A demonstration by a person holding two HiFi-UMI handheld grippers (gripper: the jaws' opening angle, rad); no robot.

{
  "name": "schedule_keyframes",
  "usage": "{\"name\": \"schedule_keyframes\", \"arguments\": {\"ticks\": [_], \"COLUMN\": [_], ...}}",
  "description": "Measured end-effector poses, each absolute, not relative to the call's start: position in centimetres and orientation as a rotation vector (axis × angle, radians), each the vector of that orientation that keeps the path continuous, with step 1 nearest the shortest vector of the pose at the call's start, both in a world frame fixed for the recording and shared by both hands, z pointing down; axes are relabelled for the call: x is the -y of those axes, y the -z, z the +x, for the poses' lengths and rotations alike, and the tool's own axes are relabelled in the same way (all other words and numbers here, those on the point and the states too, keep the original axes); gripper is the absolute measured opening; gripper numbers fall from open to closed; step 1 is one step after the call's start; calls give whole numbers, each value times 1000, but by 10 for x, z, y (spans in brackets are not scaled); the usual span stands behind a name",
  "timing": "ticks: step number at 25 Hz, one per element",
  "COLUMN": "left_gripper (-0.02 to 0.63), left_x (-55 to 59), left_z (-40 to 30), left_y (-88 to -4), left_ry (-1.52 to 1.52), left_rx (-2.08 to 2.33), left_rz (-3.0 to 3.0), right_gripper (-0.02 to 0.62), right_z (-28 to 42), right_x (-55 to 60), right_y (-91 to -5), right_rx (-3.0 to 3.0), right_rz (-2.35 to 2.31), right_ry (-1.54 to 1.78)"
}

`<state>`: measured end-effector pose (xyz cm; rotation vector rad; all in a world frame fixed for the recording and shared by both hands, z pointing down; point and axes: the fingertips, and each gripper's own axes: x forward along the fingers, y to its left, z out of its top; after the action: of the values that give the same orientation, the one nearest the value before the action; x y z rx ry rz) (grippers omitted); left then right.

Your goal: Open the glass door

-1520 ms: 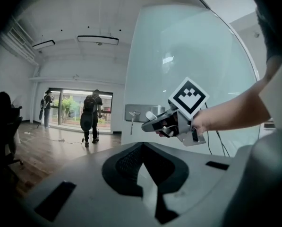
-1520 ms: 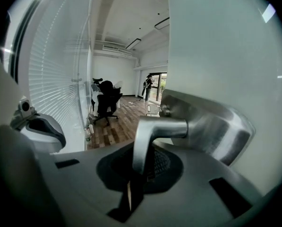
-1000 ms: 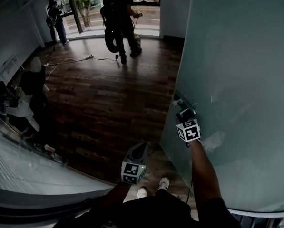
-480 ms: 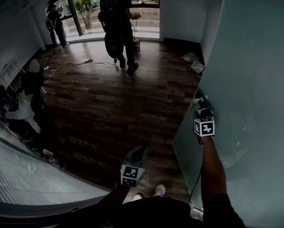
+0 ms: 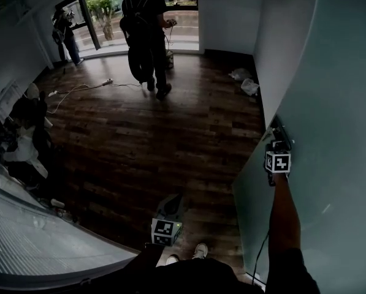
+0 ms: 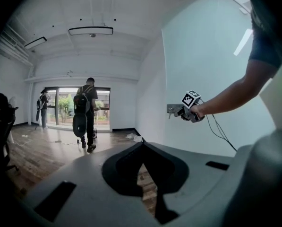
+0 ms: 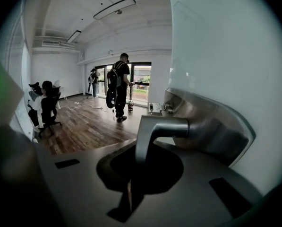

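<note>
Grey left gripper hangs low, jaws together on nothing, well left of the frosted pale-green glass door. Right gripper is clamped on the brushed-metal lever handle at that door's free edge, so this gripper is the nearer

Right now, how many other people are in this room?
3: a backpack wearer mid-floor, a standing person by the far window, a seated person at the left. More may be hidden.
</note>
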<state>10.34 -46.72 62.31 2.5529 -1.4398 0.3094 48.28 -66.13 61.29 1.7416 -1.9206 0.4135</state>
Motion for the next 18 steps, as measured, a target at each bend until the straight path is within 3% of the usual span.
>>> {"name": "schedule_keyframes", "arguments": {"ticks": [6,13,18], "left_gripper": [6,6,6], "left_x": [479,485,467], "left_z": [138,145,138], "left_y": [-613,-612,-604], "left_ry": [-336,-346,-307], "left_rx": [1430,1448,1433], "left_rz": [2566,2540,2556], "right_gripper": [17,18,92], "right_z": [541,553,553], "right_x": [669,665,639], "right_y": [-602,-599,-567], "right_rx": [1849,1694,1640], "right_rz": [1775,1635,1692], "right_ry": [-463,-586,-505]}}
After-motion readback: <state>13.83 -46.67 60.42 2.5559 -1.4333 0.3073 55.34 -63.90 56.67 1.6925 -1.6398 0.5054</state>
